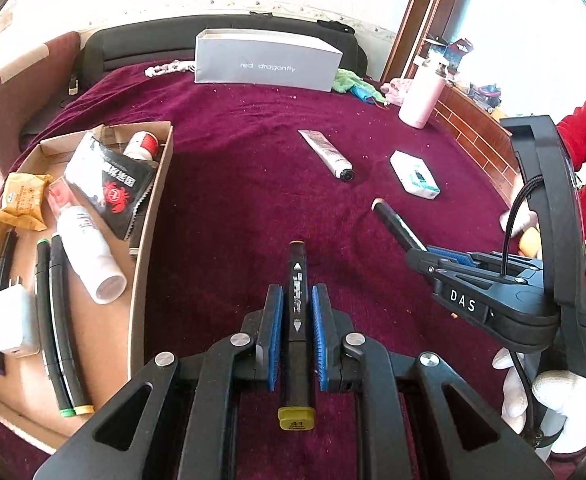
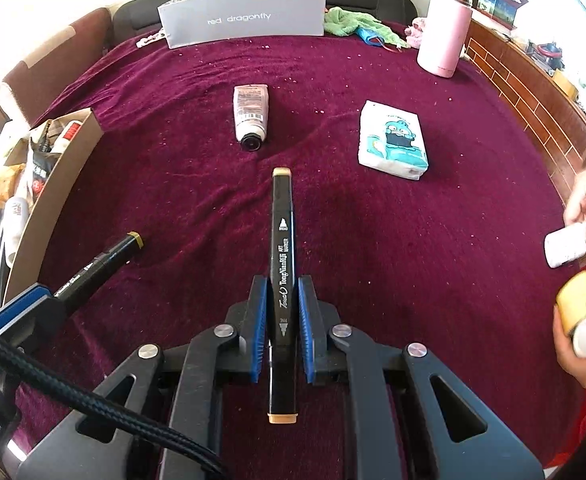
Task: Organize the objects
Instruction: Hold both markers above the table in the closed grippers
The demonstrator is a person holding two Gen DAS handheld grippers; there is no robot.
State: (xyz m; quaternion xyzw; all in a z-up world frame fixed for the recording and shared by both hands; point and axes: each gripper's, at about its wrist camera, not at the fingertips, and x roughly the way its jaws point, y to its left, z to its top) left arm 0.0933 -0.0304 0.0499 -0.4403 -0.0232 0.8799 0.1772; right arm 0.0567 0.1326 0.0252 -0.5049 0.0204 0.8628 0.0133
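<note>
My left gripper (image 1: 297, 300) is shut on a black marker with yellow caps (image 1: 297, 320), held above the maroon cloth right of the cardboard tray (image 1: 149, 216). My right gripper (image 2: 283, 292) is shut on a black marker with tan caps (image 2: 281, 264). Each gripper shows in the other's view: the right one (image 1: 445, 258) with its marker (image 1: 397, 226), the left one (image 2: 41, 300) with its marker (image 2: 101, 264). A white tube (image 2: 250, 114) and a tissue pack (image 2: 393, 140) lie on the cloth ahead.
The tray holds several markers (image 1: 59, 320), a white bottle (image 1: 89, 256), a black packet (image 1: 113, 184), a charger (image 1: 15, 320) and a snack (image 1: 23, 200). A grey shoe box (image 1: 269, 62) and pink flask (image 1: 421, 96) stand at the back. A person's hands (image 2: 585, 280) hold small items at right.
</note>
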